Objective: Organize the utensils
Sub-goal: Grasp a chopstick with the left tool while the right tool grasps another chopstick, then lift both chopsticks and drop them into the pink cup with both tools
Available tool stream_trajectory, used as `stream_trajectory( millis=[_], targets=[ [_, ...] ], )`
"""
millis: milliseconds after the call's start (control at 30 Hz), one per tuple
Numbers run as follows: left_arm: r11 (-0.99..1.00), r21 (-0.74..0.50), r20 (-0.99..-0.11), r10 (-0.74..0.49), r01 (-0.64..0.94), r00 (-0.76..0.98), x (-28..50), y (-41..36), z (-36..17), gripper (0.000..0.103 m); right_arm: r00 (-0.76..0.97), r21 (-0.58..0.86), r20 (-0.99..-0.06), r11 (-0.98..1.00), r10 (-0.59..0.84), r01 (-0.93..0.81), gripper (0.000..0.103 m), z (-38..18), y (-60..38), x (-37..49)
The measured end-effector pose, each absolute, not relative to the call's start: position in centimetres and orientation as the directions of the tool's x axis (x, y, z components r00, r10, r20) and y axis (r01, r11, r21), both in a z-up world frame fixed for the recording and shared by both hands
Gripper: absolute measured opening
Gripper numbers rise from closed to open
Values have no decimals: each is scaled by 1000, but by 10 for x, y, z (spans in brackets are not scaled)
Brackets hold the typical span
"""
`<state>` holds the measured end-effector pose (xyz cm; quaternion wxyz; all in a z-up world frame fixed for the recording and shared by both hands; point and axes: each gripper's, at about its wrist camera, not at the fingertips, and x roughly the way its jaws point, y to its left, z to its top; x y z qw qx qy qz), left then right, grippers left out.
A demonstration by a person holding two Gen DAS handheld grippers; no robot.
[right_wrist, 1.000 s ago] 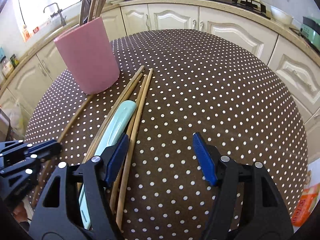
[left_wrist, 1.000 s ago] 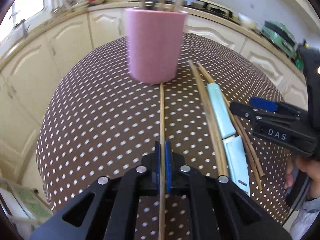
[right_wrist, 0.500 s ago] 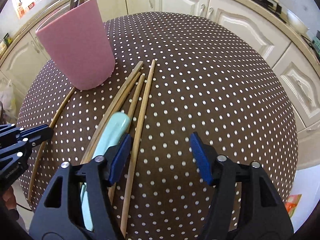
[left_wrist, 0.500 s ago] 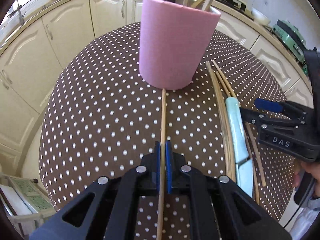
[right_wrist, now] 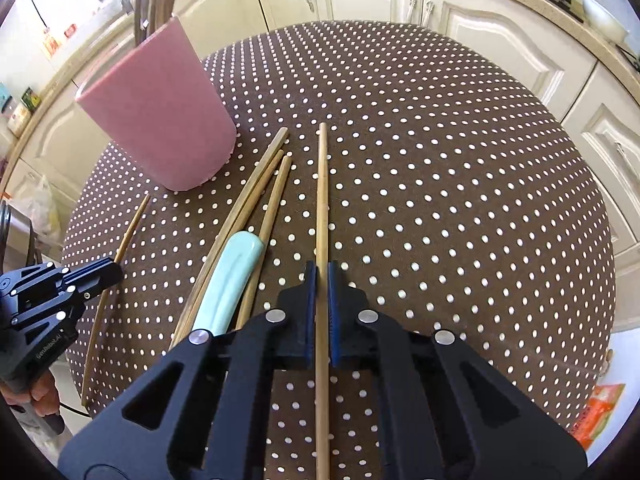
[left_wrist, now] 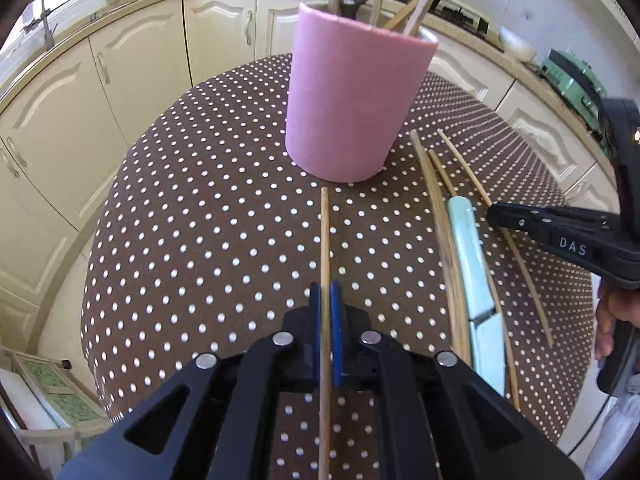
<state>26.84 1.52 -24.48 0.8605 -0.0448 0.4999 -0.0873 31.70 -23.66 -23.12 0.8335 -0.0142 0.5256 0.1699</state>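
Step in hand: both grippers have one stick each, next is the drop into the tall pink cylindrical holder [left_wrist: 352, 108], far-left part of the dotted brown tablecloth [right_wrist: 460, 184]. Left gripper [left_wrist: 325, 300] clamped on a thin wooden chopstick [left_wrist: 324, 240], level, tip just short of the holder base. Right gripper [right_wrist: 321, 280] clamped on another wooden chopstick [right_wrist: 322, 200], right of the loose chopsticks [right_wrist: 256, 192] and mint-green knife [right_wrist: 230, 280]. Next likely needs lifting, tipping upright, clearing the rim.

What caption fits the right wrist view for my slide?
Right gripper jaws shut on a chopstick, beside loose chopsticks, a mint-handled utensil and the pink holder.
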Motion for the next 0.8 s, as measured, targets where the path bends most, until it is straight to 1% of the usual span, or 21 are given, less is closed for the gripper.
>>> stream_trajectory(
  millis=[133, 267, 500, 800],
  targets=[
    [971, -208, -808, -238, 116, 538, 250, 25, -232, 5, 443, 206, -832, 927, 334, -312, 6, -222, -250, 295],
    [960, -228, -724, -280, 165, 630, 231, 23, -207, 5, 521, 259, -753, 909, 401, -325, 6, -201, -264, 269],
    [945, -228, -509, -322, 236, 798, 210, 23, -152, 5, 659, 290, -566, 868, 495, -403, 6, -142, -265, 236],
    [932, -231, -201, -327, 279, 924, 229, 9, -100, 5, 765, 267, -345, 839, 543, -475, 6, -83, -241, 226]
  ],
)
